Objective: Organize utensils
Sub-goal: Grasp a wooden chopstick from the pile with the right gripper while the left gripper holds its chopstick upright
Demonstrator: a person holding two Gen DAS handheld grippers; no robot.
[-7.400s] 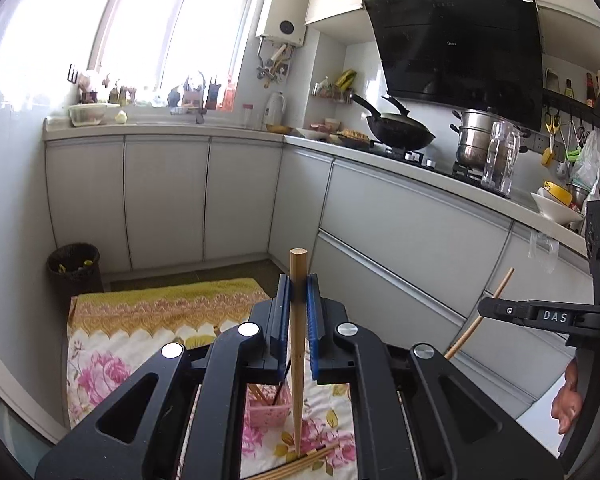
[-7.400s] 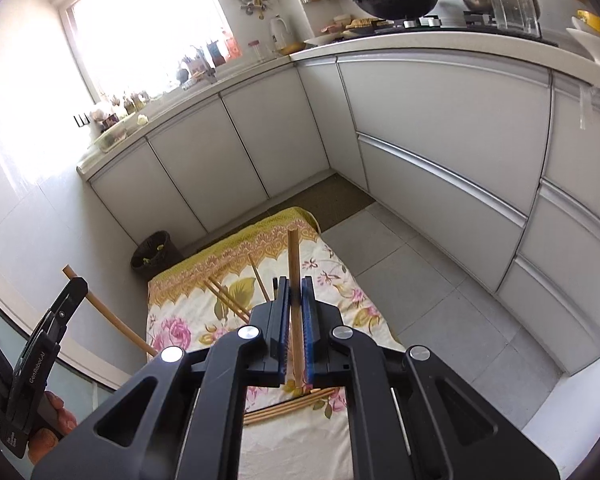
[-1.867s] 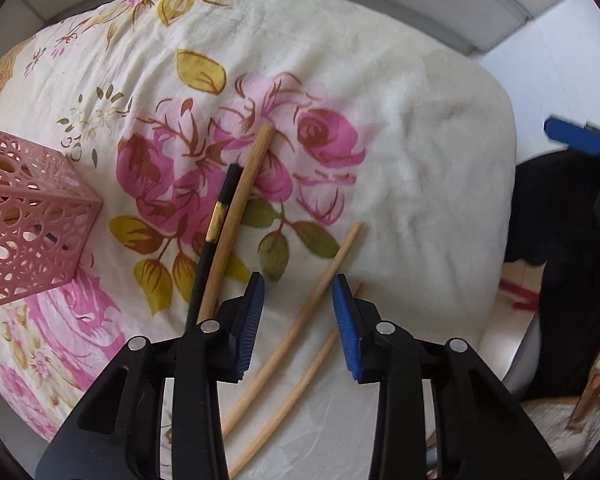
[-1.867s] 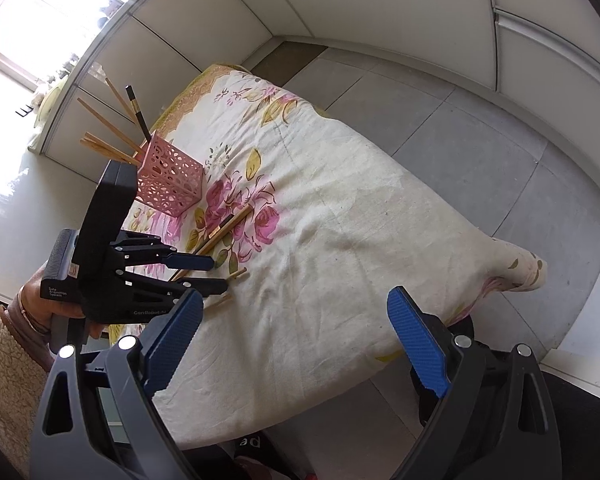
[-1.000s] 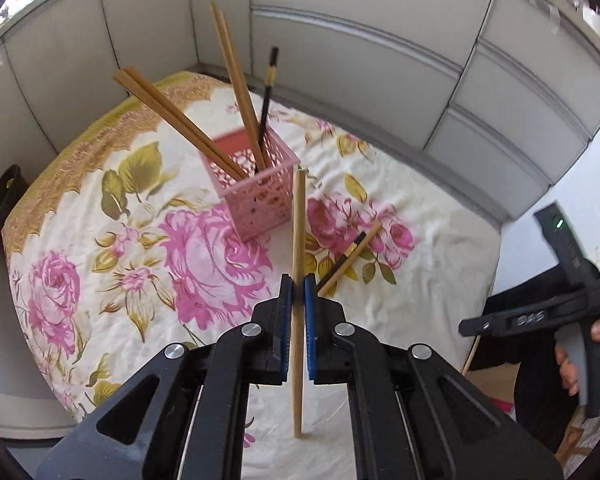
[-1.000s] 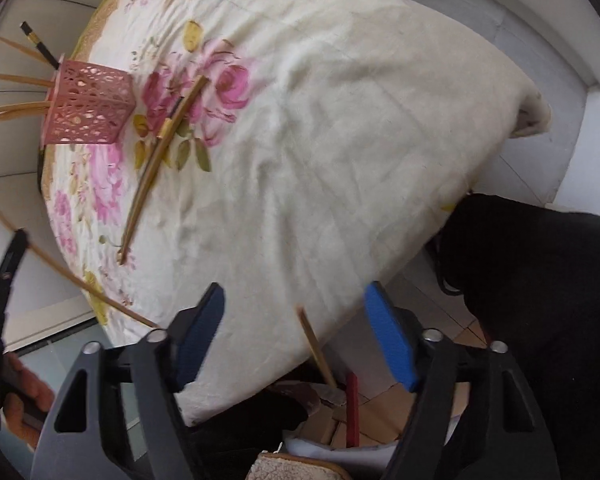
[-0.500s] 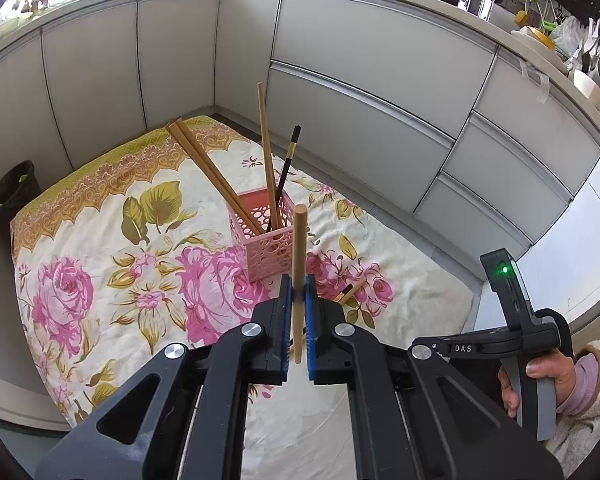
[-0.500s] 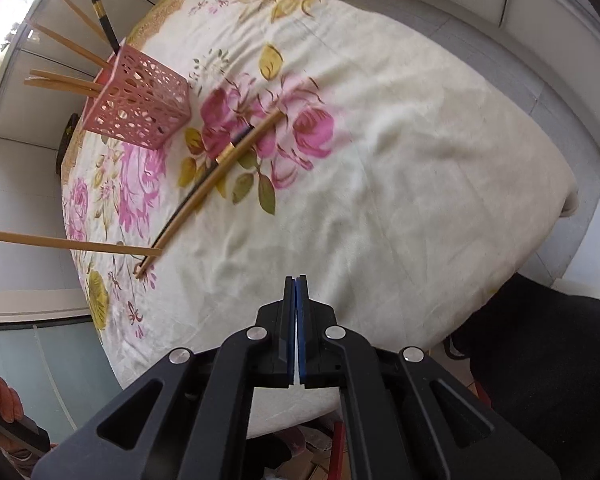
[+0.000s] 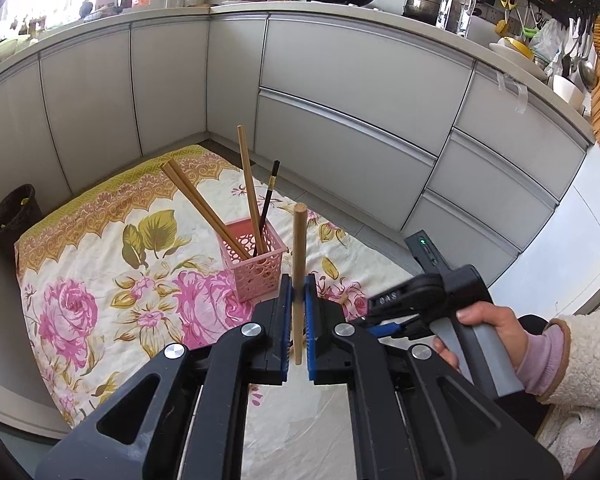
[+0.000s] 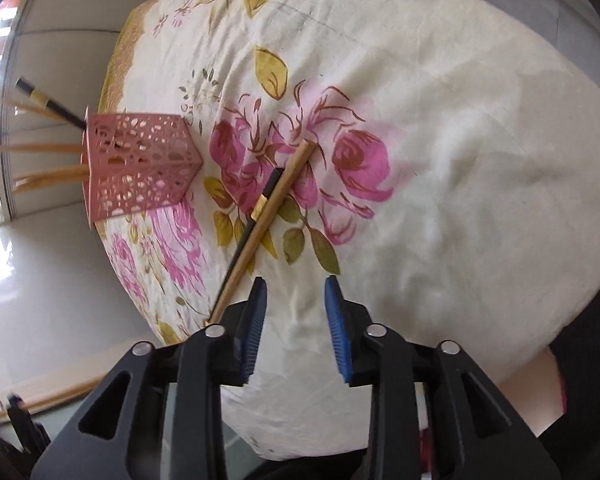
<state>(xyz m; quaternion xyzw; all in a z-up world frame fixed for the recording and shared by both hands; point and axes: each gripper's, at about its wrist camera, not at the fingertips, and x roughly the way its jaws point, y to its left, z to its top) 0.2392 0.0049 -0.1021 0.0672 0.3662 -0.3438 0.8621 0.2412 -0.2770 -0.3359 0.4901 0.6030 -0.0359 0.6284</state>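
Two chopsticks, one wooden point(image 10: 276, 208) and one black point(image 10: 256, 216), lie side by side on the floral cloth point(image 10: 460, 140), touching along their length and pointing toward the pink basket point(image 10: 140, 164). They are the loose ones left, as far as I can see.

My left hand-held gripper point(image 9: 298, 316) is clenched on a wooden chopstick point(image 9: 299, 248), gripped low on its shaft so most of it stands upright above the jaws. I hold it vertical because the pink basket point(image 9: 256, 260) takes its contents from the top: an upright stick can be lowered straight in. The basket stands on the cloth just beyond my jaws, with three wooden sticks and one black one leaning out of it; I judge I must come in from above so as not to knock those.

My right hand-held gripper point(image 10: 294, 320) has just been opening, and nothing is between its blue pads point(image 10: 254, 320). It hangs over the cloth with the near ends of the lying pair just to the left of its jaws, so I take it to be lining up for the next pick. The opening is modest, which suits one thin stick. Since the two touch, closing on one may drag the other along.

From the left view, my right hand point(image 9: 488, 320) grips the handle beside the tabletop edge.
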